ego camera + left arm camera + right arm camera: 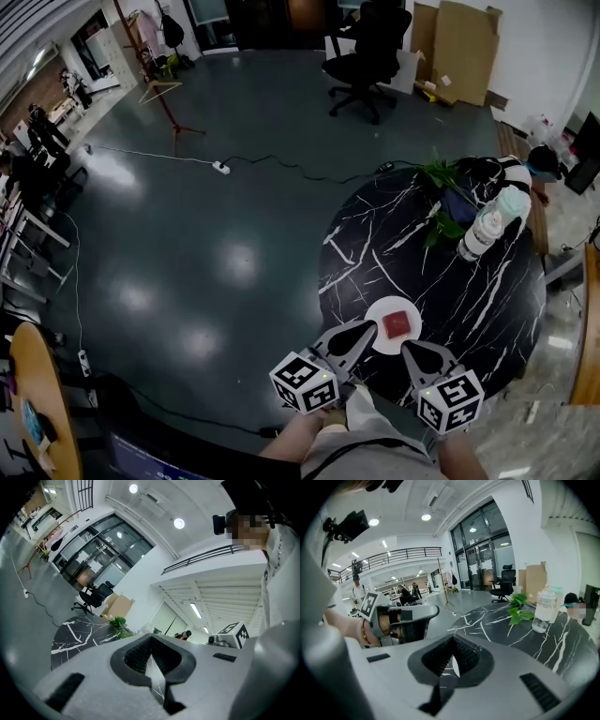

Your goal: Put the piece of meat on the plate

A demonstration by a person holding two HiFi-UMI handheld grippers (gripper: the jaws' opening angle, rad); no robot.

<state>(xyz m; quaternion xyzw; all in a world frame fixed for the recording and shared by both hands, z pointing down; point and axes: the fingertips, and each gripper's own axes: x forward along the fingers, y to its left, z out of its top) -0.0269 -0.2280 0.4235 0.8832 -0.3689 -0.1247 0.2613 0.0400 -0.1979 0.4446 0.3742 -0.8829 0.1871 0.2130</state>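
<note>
Head view shows the meat [397, 324] lying flat on the white plate [379, 313], which sits at the near edge of the round black table [469, 309]. Judged from that, the task's one step looks done: the meat is on the plate, roughly in its middle, and nothing seems left except perhaps drawing the hands clear.

The left gripper [372, 327] has its tip over the plate's near-left rim, just beside the meat but not touching it as far as can be seen. The right gripper [406, 346] has its tip at the plate's near-right rim, also just short of the meat. The meat thus lies between the two tips and slightly farther out than both.

In the left gripper view, the left gripper [151, 641] has its jaws pressed together with nothing between them; only a sliver of marbled table shows through the gap behind the tips. In the right gripper view, the right gripper [452, 641] is likewise closed and empty. Neither of these two views shows the meat or the plate, which are hidden below the gripper bodies.
</note>
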